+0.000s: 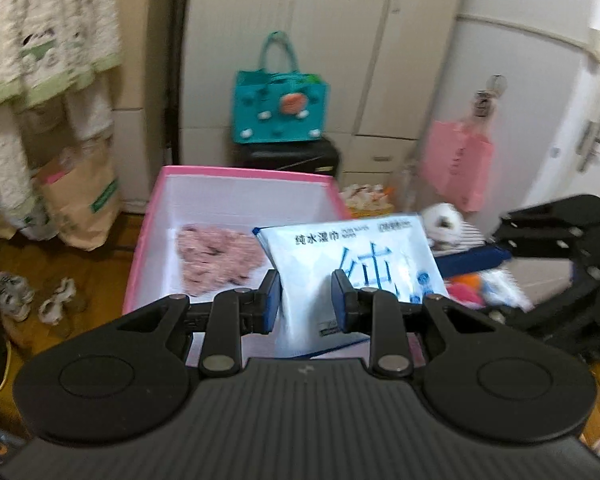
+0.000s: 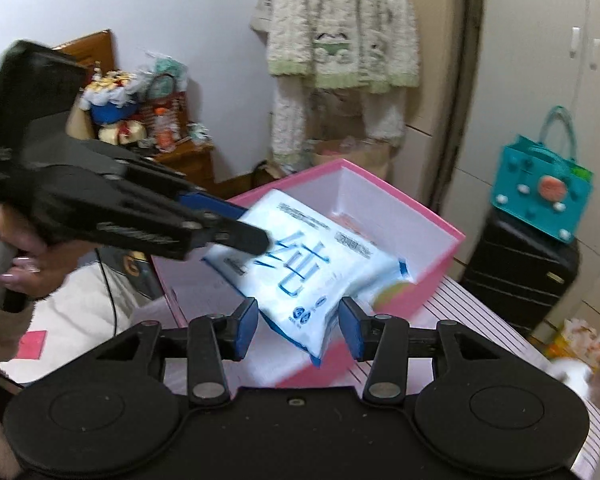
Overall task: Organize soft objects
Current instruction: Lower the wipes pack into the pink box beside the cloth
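- While the white-and-blue soft plastic wet-wipe pack (image 1: 356,264) hangs over the pink-walled cardboard box (image 1: 236,174), at lower centre of both views, it is not yet set down.
- Lower left in the box, a pink fuzzy cloth (image 1: 216,258) lies on the white floor.
- At centre of the left wrist view, the left gripper (image 1: 305,300) appears to pinch the pack's near edge; jaws closed on it.
- Lower centre of the right wrist view, the right gripper (image 2: 298,326) stands spread, the pack's corner between its pads, seemingly untouched.
- Risk: the pack sags from a thin edge grip; slippery film could slide out and land outside the box.
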